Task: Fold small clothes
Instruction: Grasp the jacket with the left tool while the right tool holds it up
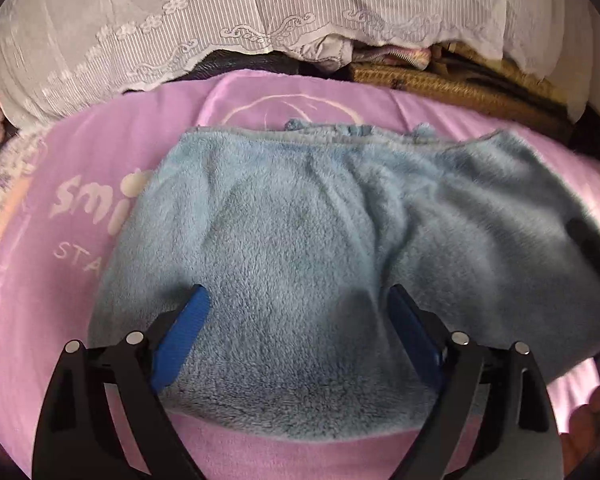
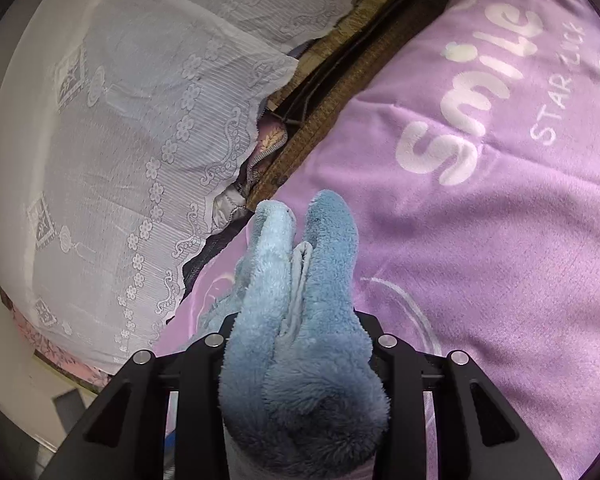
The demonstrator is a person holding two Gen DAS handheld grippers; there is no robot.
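Observation:
A small fluffy light-blue garment [image 1: 320,232] lies spread on a purple blanket [image 1: 80,320] printed with "smile". My left gripper [image 1: 300,300] is open, its blue pads [image 1: 188,328] resting over the garment's near part with nothing between them. My right gripper [image 2: 300,320] is shut on a bunched edge of the blue garment [image 2: 300,320], which bulges up between the fingers and hides the fingertips. The right gripper's black body shows at the garment's right edge in the left wrist view [image 1: 596,248].
A white lace cloth [image 1: 220,20] covers a pile at the back; it also shows in the right wrist view [image 2: 120,140]. A brown woven mat [image 1: 440,84] lies along the blanket's far edge. A hand [image 1: 592,420] shows at the lower right.

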